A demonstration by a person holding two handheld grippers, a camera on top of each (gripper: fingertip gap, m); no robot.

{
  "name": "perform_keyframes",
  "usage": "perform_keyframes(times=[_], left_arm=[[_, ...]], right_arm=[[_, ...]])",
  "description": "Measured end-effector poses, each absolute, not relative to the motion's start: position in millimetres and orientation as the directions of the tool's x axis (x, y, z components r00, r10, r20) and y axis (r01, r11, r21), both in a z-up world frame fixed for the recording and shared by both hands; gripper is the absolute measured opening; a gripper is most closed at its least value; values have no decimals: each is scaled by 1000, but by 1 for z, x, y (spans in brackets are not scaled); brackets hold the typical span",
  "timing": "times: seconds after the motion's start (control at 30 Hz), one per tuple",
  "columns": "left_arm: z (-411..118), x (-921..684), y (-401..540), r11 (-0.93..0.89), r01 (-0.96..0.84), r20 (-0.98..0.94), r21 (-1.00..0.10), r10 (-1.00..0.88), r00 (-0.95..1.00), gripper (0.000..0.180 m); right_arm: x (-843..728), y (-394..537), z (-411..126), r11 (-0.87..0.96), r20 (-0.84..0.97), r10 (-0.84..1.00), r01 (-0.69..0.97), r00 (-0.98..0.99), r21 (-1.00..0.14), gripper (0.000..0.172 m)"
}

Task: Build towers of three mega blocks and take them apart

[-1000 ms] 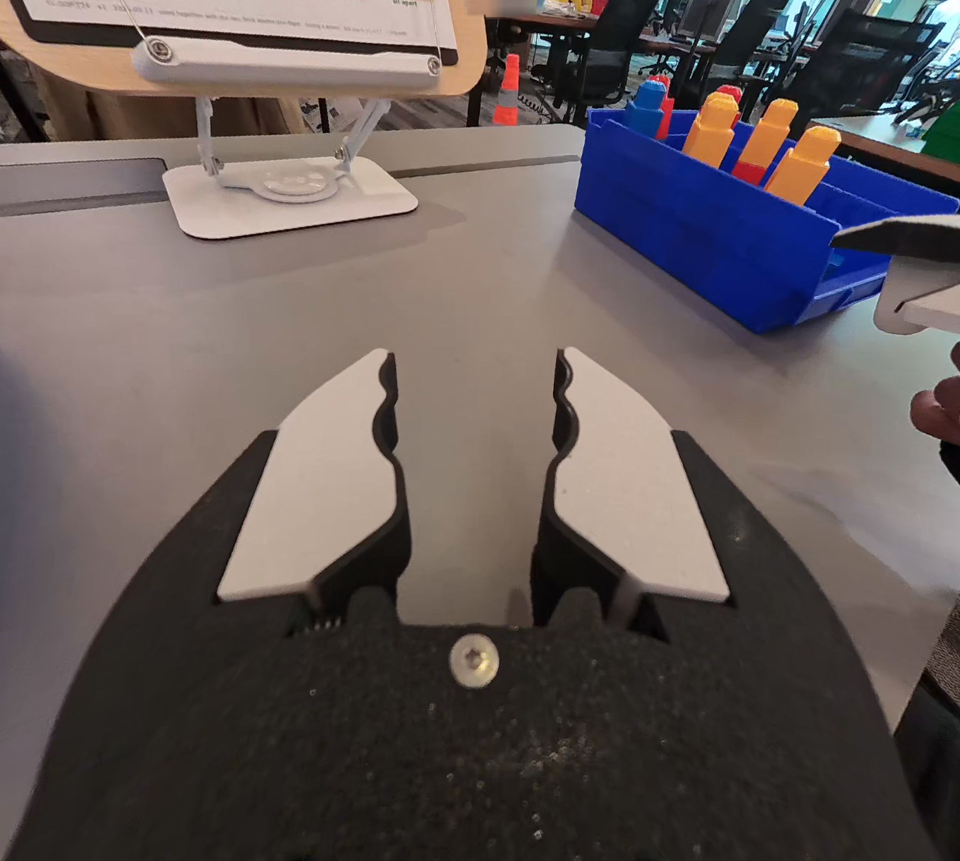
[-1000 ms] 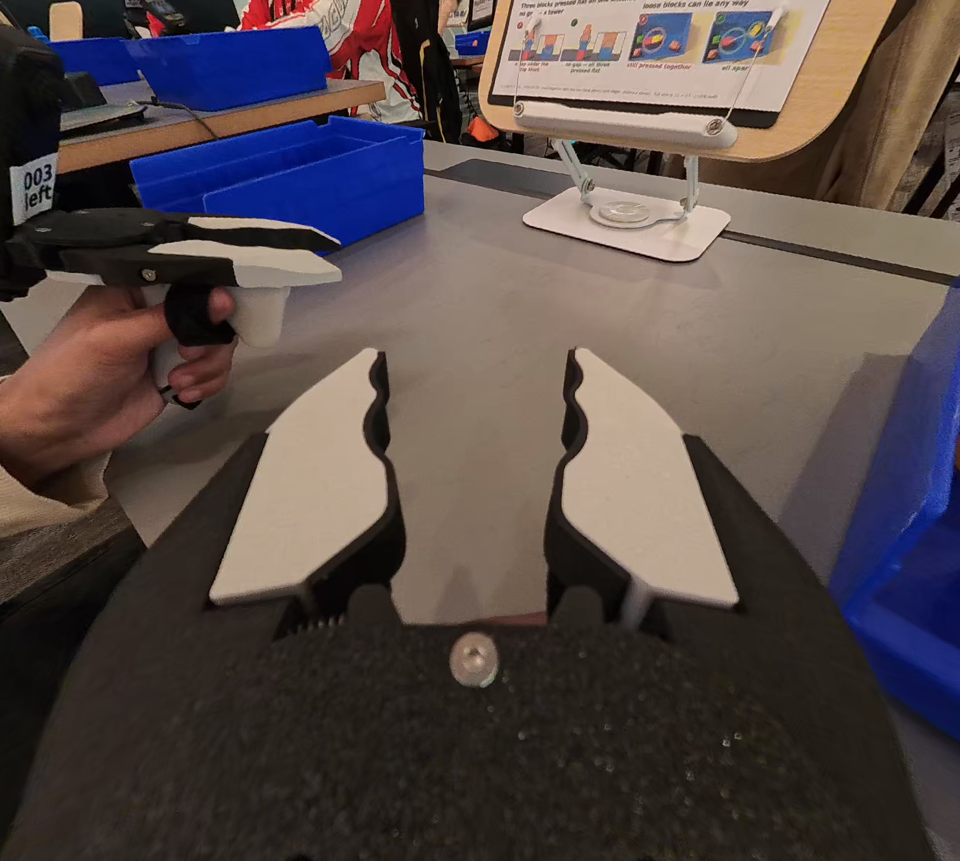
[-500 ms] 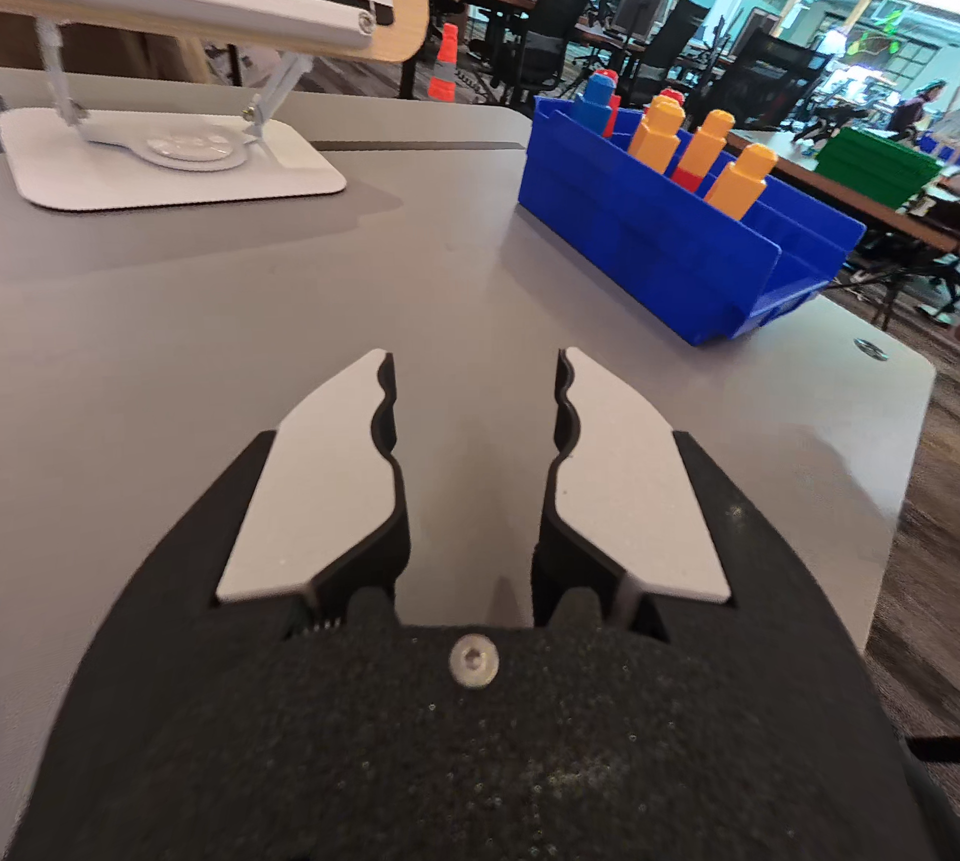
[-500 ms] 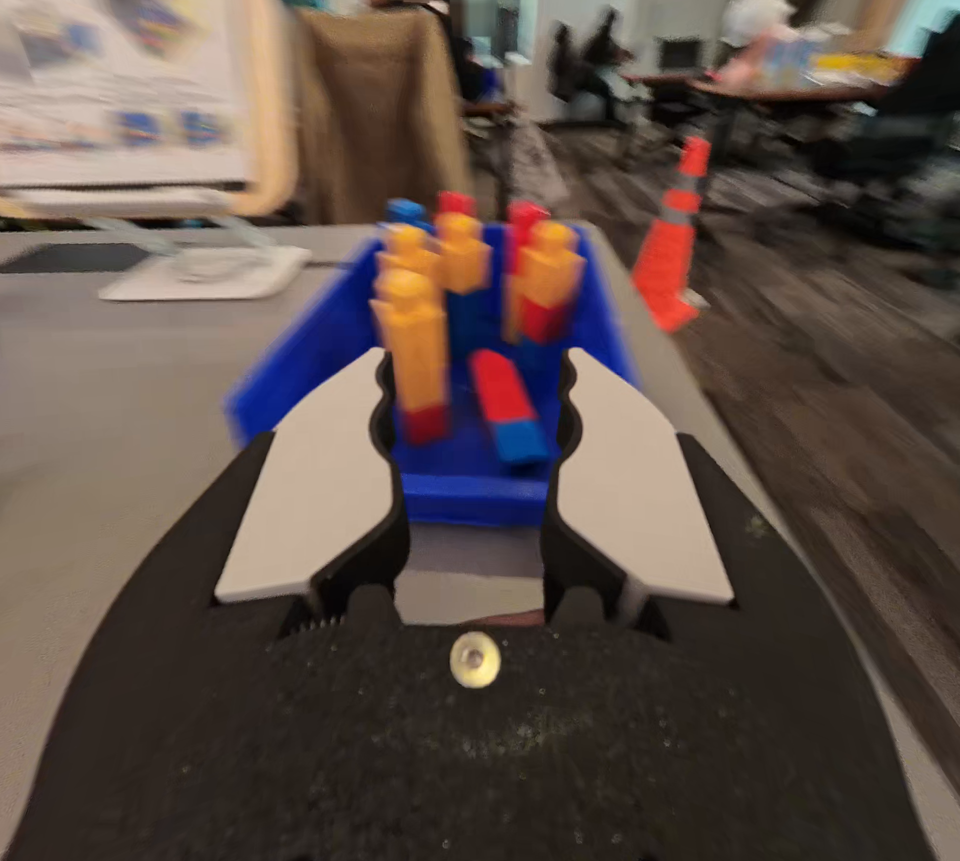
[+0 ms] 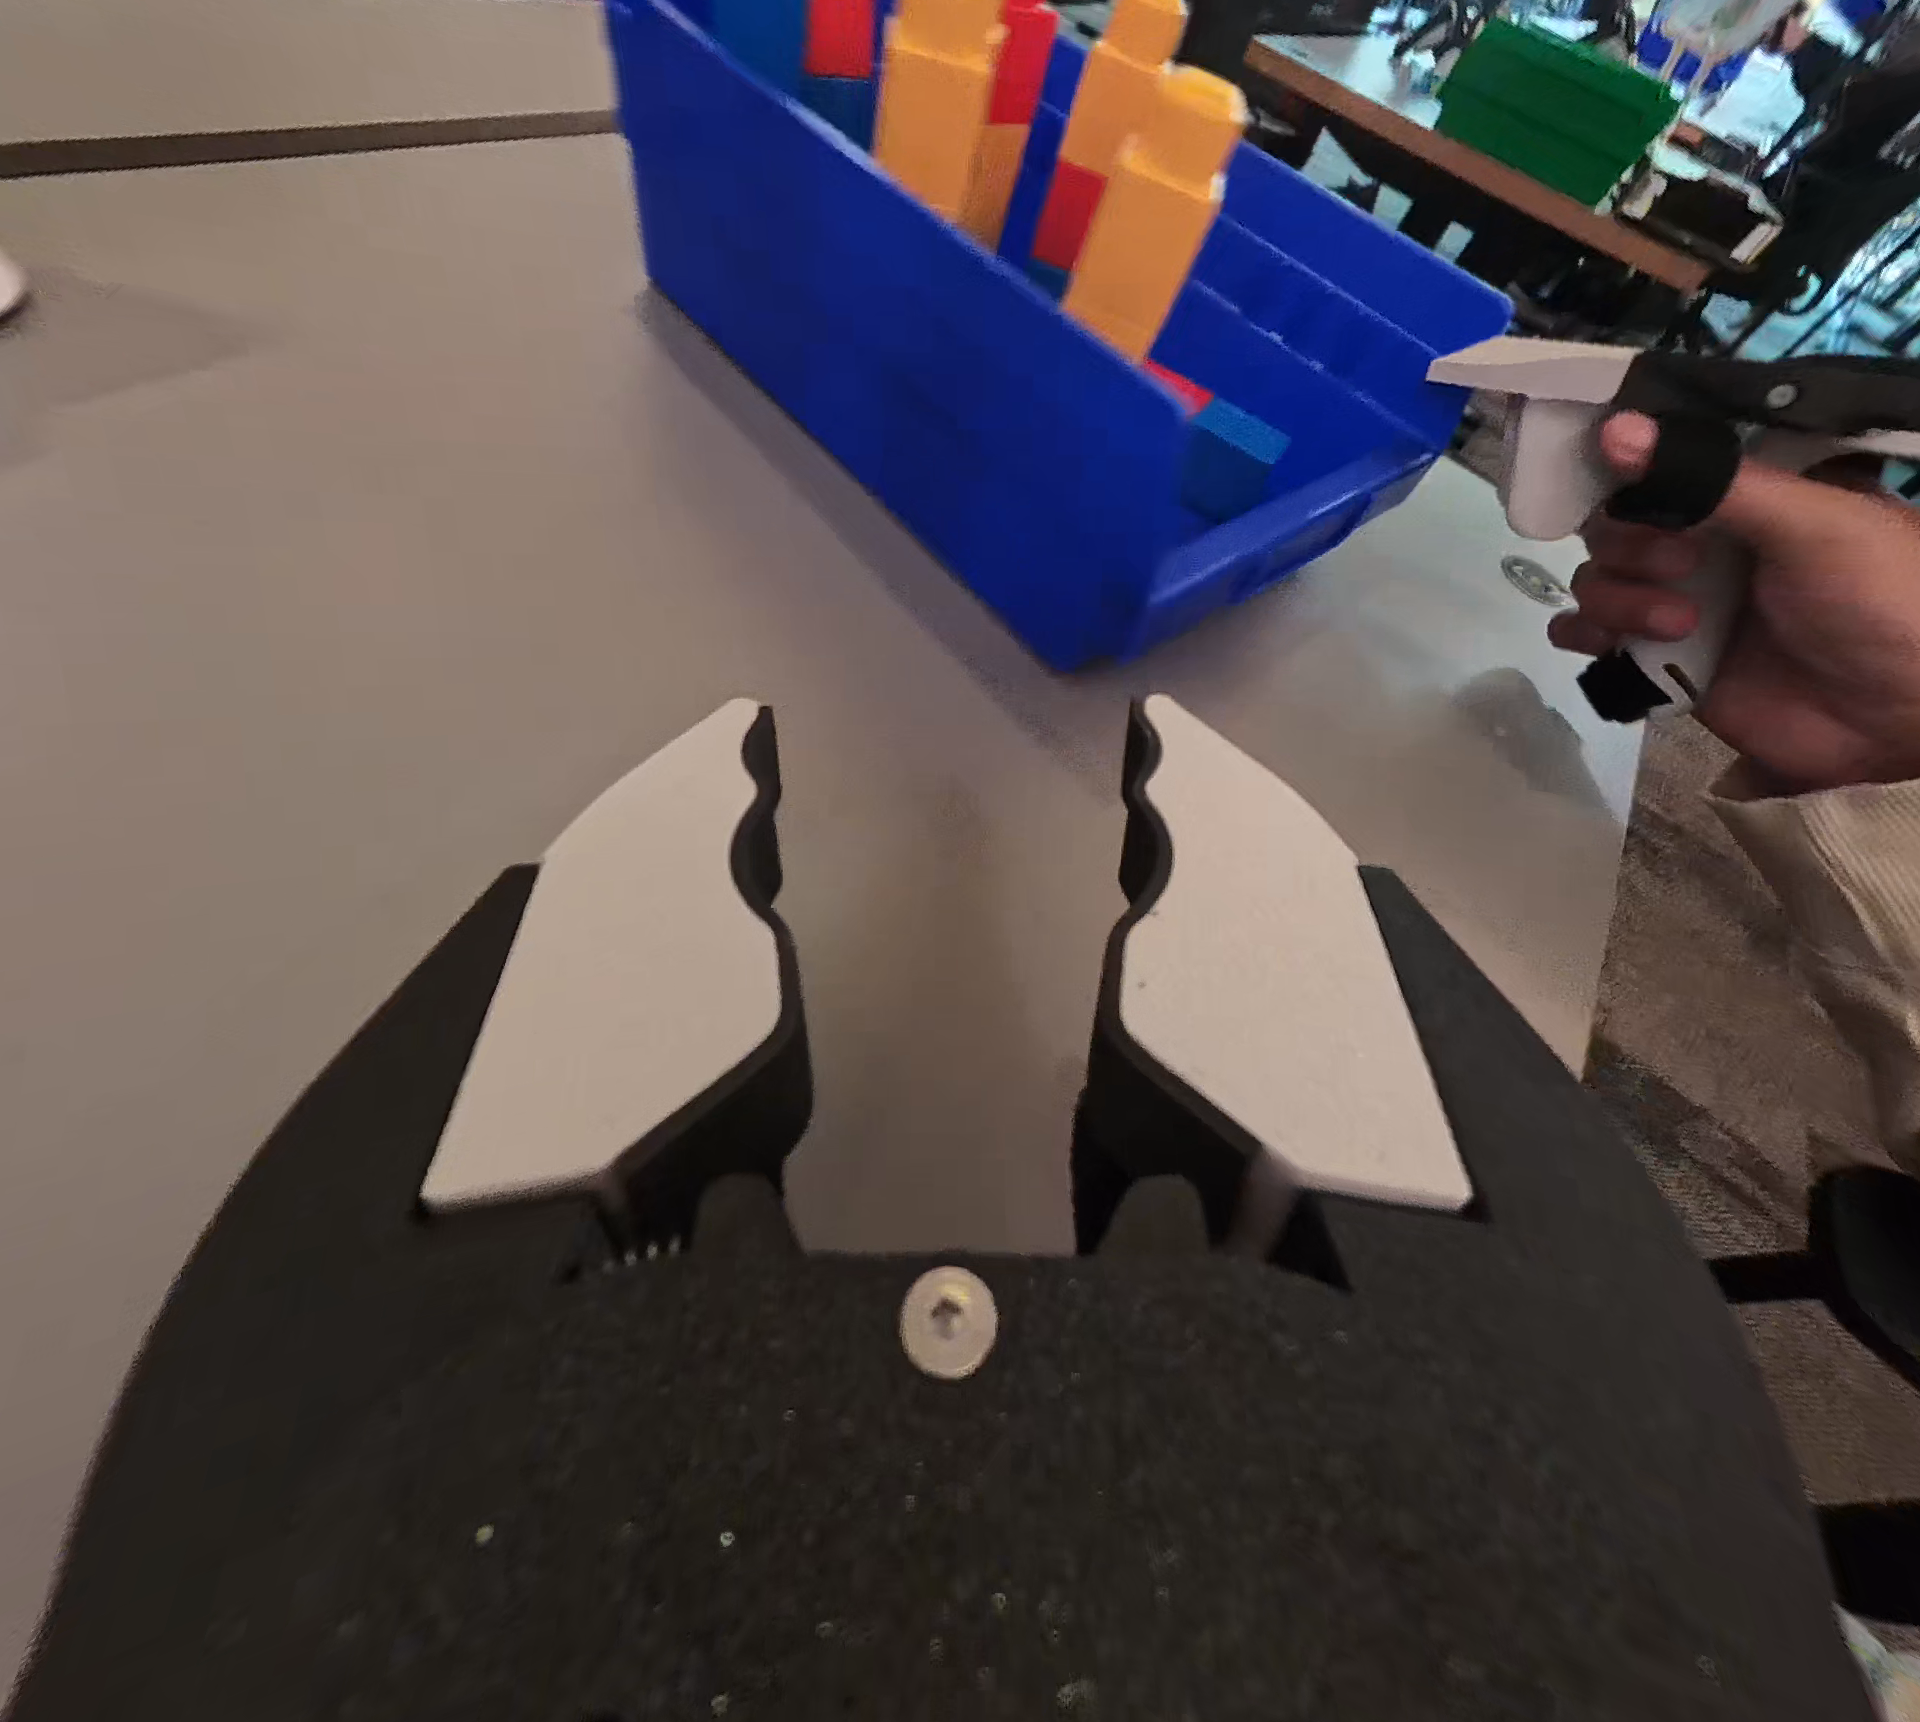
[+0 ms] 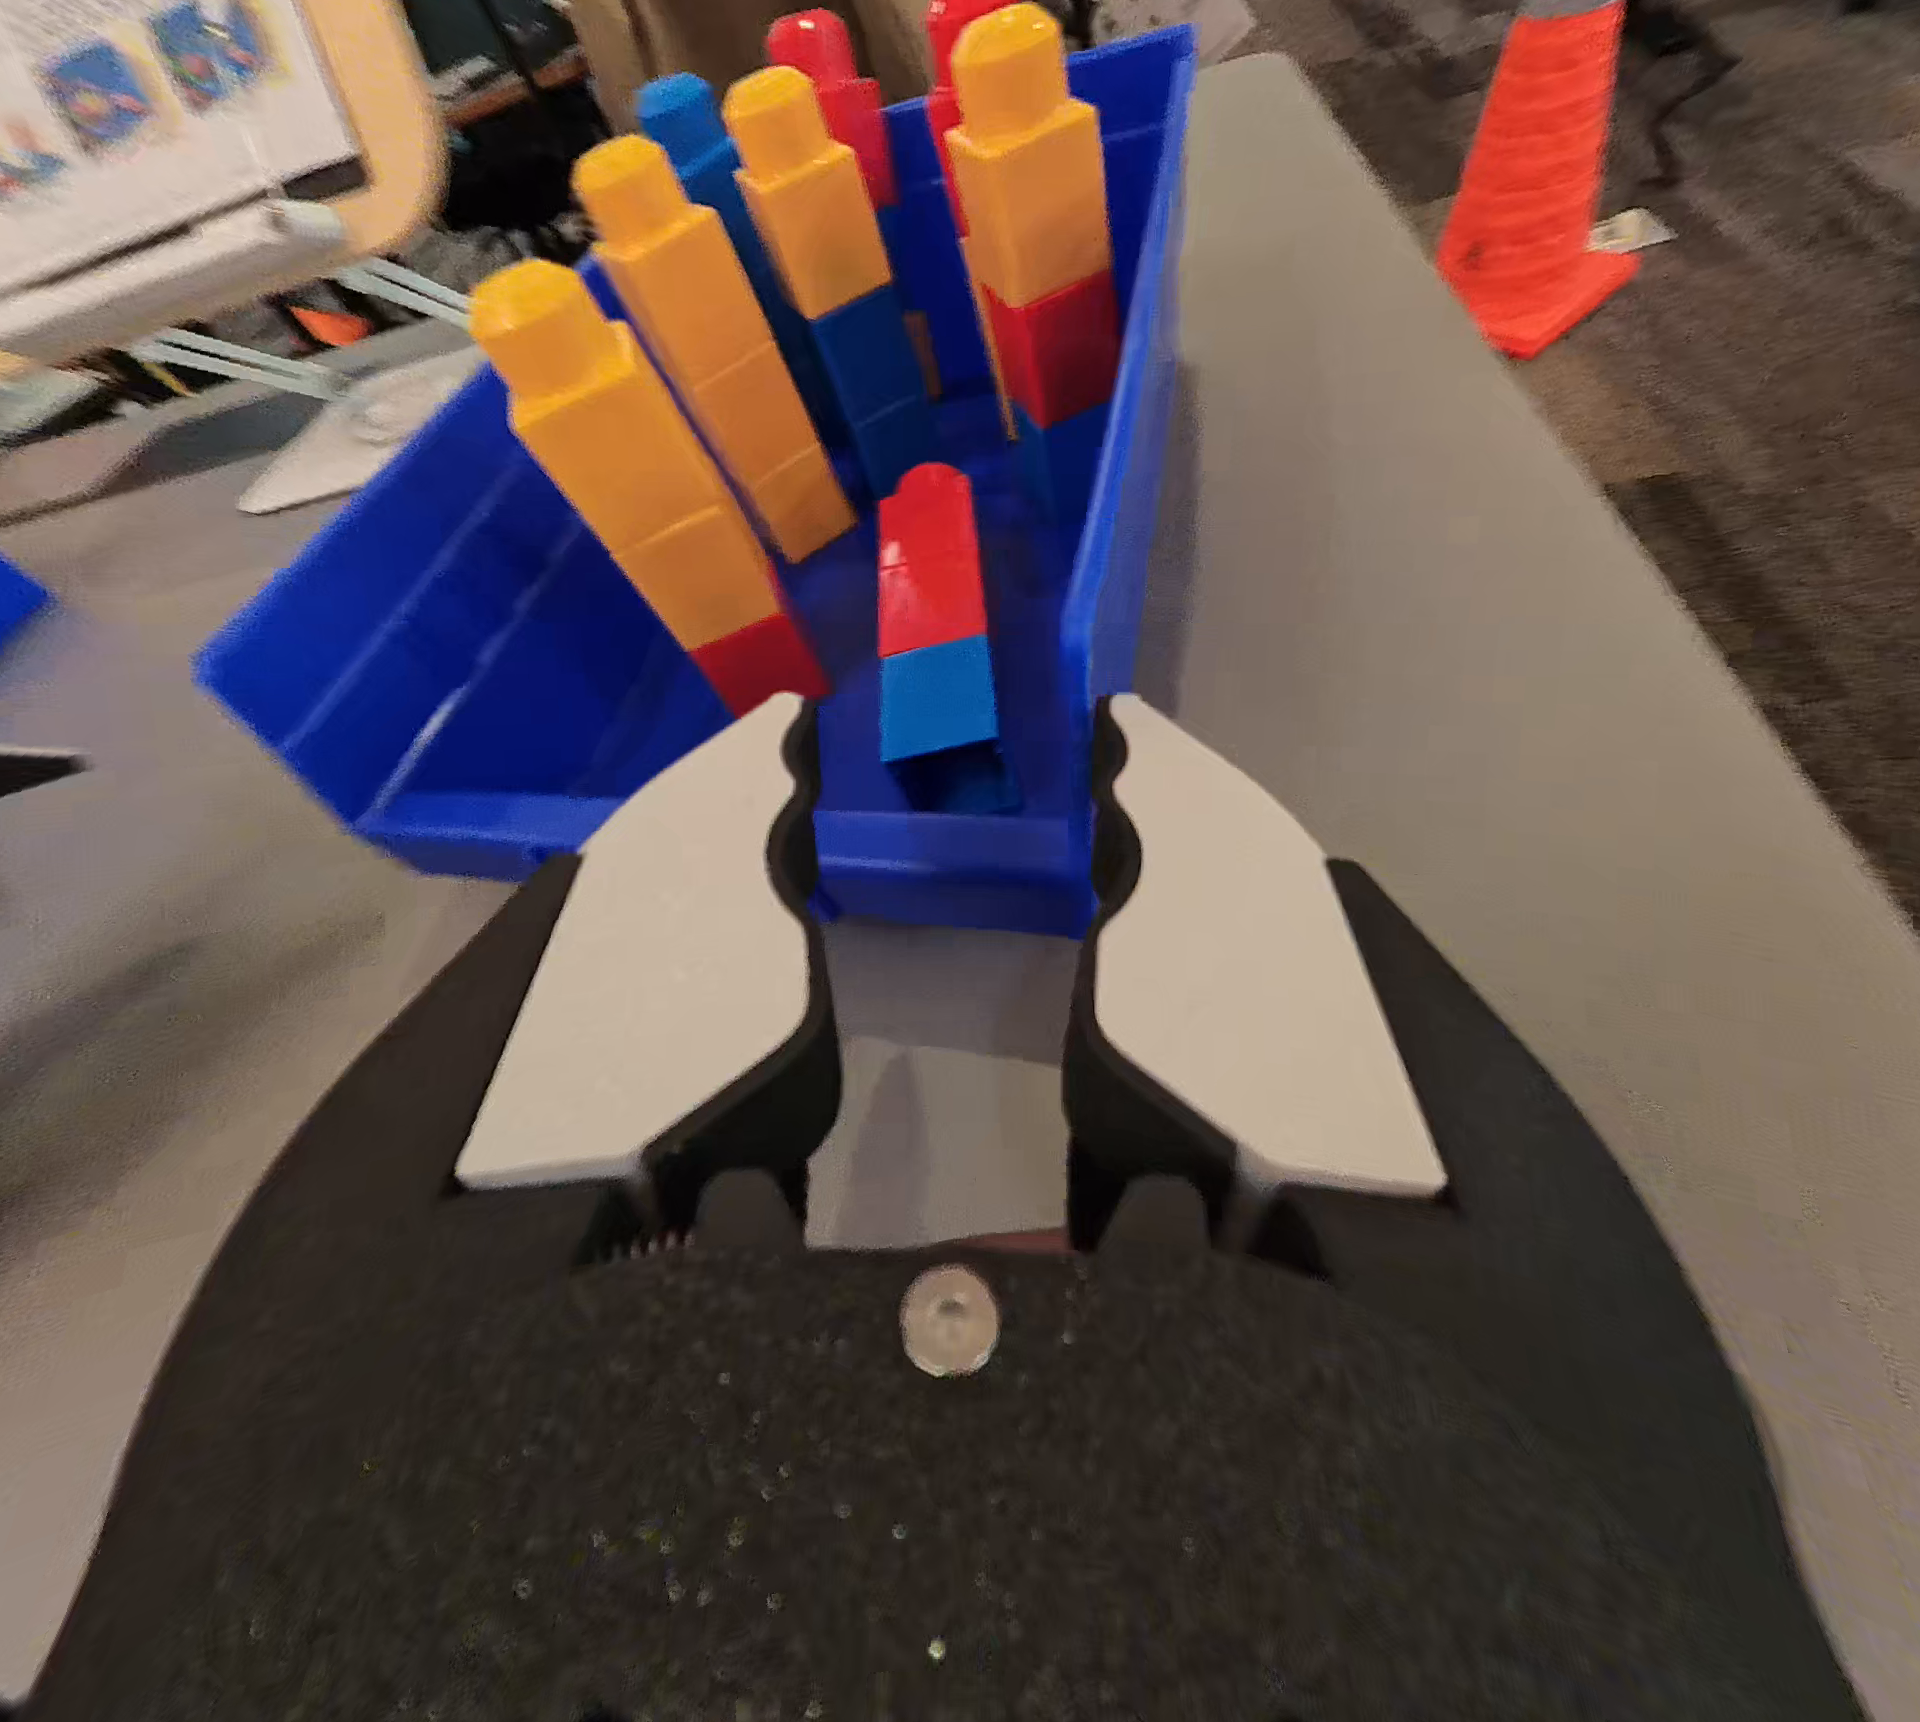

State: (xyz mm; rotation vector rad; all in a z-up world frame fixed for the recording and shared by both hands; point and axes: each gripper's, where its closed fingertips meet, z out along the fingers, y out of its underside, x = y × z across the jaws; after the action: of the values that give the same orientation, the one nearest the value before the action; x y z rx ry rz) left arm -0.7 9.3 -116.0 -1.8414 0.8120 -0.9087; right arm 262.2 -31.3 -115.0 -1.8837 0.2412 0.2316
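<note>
A grey table [image 5: 312, 529] filled most of both views. A blue bin [image 6: 436, 654] sat at centre frame in the right wrist view, holding block towers [image 6: 644, 446], mostly upright; one red-and-blue tower [image 6: 935, 623] seemed to lie flat, though blur hid detail. The right gripper [image 6: 948, 716] hung open and empty before the bin. The left gripper [image 5: 948, 716] was open over bare table.
</note>
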Motion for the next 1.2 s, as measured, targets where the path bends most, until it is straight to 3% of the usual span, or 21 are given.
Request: perform_keyframes(times=[0.27, 0.33, 0.43, 0.5, 0.77, 1.2], left_arm=[[-116, 97, 25, -370, -203, 181, -907, -776, 605, 65], [-121, 108, 38, -400, -191, 181, -896, -723, 667, 60], [-131, 109, 55, -450, -174, 179, -876, -638, 749, 26], [-131, 104, 60, -470, -140, 197, -871, -597, 777, 14], [-127, 82, 61, -430, -146, 116, -891, -527, 842, 4], [-120, -61, 49, -443, -104, 96, -891, -406, 909, 4]], right_arm=[[266, -25, -117, -282, -148, -189, -198, 971, -939, 60], [270, -18, -118, -276, -153, -227, -214, 962, -937, 48], [269, -10, -126, -314, -151, -243, -225, 958, -922, 27], [279, -11, -127, -322, -111, -297, -209, 948, -923, 3], [256, -15, -120, -289, -105, -327, -205, 939, -935, 3], [119, 2, -119, -337, -118, -128, -155, 985, -929, 4]])
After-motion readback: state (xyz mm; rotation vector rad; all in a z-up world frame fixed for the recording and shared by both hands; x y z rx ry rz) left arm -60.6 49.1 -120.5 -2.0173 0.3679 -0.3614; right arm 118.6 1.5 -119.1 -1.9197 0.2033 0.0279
